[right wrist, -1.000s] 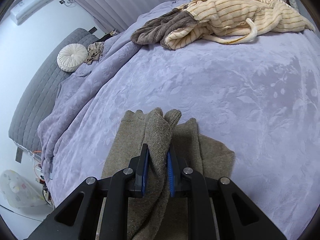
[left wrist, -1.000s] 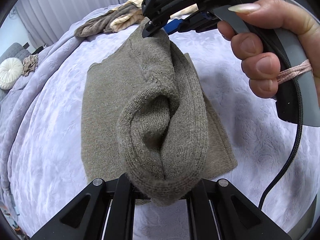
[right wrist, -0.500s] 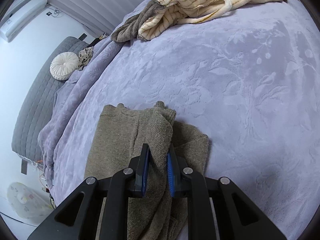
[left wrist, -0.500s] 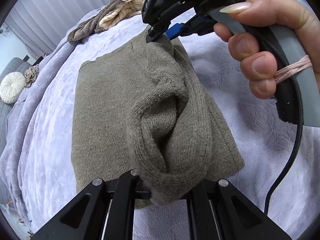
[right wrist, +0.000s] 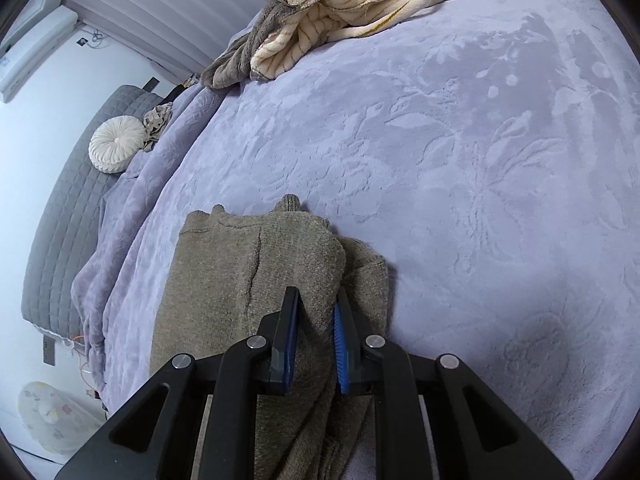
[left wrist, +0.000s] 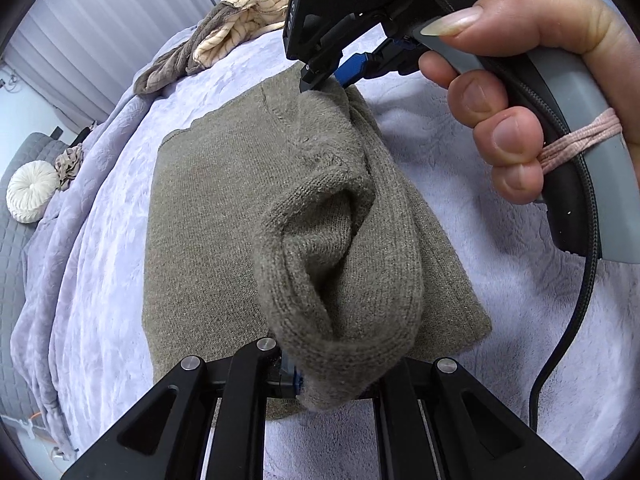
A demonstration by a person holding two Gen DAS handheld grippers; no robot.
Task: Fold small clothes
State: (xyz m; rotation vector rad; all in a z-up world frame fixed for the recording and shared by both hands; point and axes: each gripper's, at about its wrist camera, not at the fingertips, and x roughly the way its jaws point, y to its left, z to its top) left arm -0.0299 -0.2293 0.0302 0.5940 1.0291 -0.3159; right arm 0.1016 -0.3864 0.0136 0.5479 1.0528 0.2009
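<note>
— How are we holding the two tools?

— Both point steeply down at the bed (right wrist: 460,152). In the left wrist view our right hand (left wrist: 532,92) wraps the grey handle, fingers curled round the front and thumb along the top, with a pink band across the handle. The right tongs (left wrist: 332,76) reach in from the upper right and pinch the far end of a raised fold of the olive-brown knitted sweater (left wrist: 208,208).

— And the left tongs?

— The left tongs (left wrist: 332,384) are narrowed down on the near end of that same fold. The knit bulges over the tips, so we barely see one blue pad; the other is covered.

— What does the right wrist view add?

— There the right tongs (right wrist: 316,344) are clamped on a bunched ridge of the sweater (right wrist: 224,280), blue pads pressing it from both sides.

— Where does the sweater lie?

— On the lilac embossed blanket of the bed, its flat part spread to the left of the lifted fold. Its long axis runs away from the left camera, toward the striped cream garment (right wrist: 360,4) heaped at the far edge. The fold runs the same way, between the two tongs.

— Anything unclear?

— The sweater's near edge is hidden behind the left tool, and we cannot tell neck from hem. A round white cushion (right wrist: 116,148) sits far left.
</note>
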